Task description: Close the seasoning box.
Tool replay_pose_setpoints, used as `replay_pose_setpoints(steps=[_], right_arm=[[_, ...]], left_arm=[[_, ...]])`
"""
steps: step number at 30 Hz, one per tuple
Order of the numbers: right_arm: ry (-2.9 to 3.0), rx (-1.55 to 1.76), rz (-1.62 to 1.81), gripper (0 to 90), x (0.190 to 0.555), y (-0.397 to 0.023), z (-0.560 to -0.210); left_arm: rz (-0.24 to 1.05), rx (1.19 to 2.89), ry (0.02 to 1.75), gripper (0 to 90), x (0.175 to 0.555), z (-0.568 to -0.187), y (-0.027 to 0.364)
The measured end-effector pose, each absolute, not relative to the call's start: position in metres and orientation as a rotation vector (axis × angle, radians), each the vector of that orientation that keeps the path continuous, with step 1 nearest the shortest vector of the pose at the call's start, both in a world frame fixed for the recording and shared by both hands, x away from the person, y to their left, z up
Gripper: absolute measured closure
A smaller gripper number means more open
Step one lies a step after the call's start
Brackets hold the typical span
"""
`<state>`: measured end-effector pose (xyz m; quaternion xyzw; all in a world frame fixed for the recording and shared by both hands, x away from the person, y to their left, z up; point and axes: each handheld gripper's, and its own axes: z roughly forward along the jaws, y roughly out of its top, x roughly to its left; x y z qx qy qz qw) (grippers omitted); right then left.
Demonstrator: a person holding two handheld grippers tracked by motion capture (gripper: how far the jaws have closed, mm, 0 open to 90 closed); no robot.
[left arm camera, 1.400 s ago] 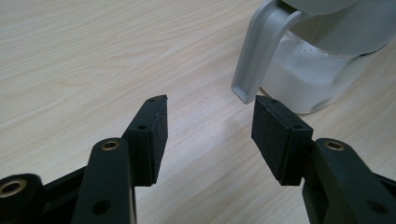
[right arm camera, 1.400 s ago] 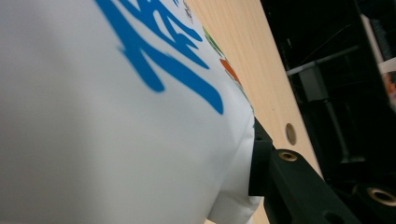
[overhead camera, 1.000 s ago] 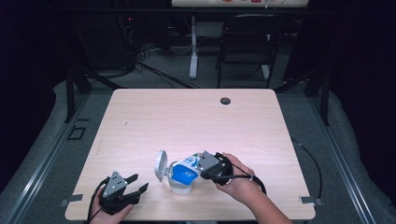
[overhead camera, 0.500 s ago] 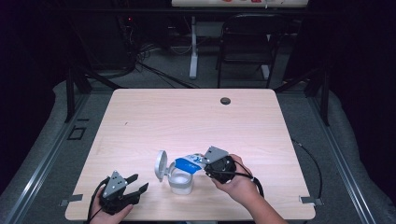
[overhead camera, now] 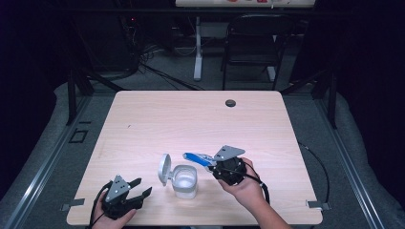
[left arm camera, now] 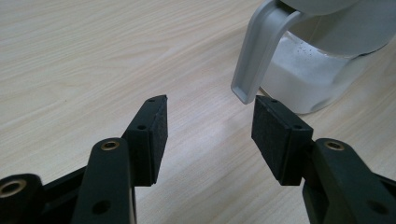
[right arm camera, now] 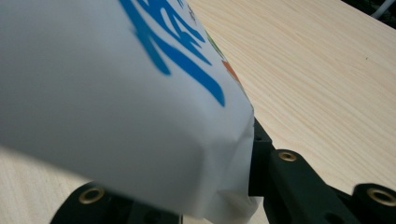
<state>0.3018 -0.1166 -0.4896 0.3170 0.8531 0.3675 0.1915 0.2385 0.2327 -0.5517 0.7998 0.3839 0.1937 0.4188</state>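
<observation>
high view: right gripper (overhead camera: 210,162) clamps a blue-and-white packet (overhead camera: 197,158) over the open container (overhead camera: 184,181) near the table's (overhead camera: 191,119) front edge; tilt it slowly, mouth above the opening. left gripper view: jaws apart, empty, beside the container's lid (left arm camera: 261,56). right gripper view: packet (right arm camera: 121,93) blurred, its print unreadable.

High view overhead, facing forward-down; left gripper view close, sharing container (overhead camera: 184,181) (left arm camera: 322,70).

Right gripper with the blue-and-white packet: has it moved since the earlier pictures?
Yes. The right gripper and its packet have lifted up and back, off the open container, which stays put on the table.
</observation>
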Motion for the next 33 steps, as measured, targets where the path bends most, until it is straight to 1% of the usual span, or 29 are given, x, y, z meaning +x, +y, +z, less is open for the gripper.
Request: replay_pose_setpoints(steps=[16, 33], right_arm=[[2.346, 1.027, 1.153, 73.8, 0.302, -0.131, -0.493], [2.21, 1.169, 1.198, 73.5, 0.299, -0.165, -0.503]], left_arm=[[0.482, 2.001, 0.967, 46.6, 0.239, -0.553, 0.231], [0.476, 2.009, 0.97, 46.6, 0.239, -0.554, 0.231]])
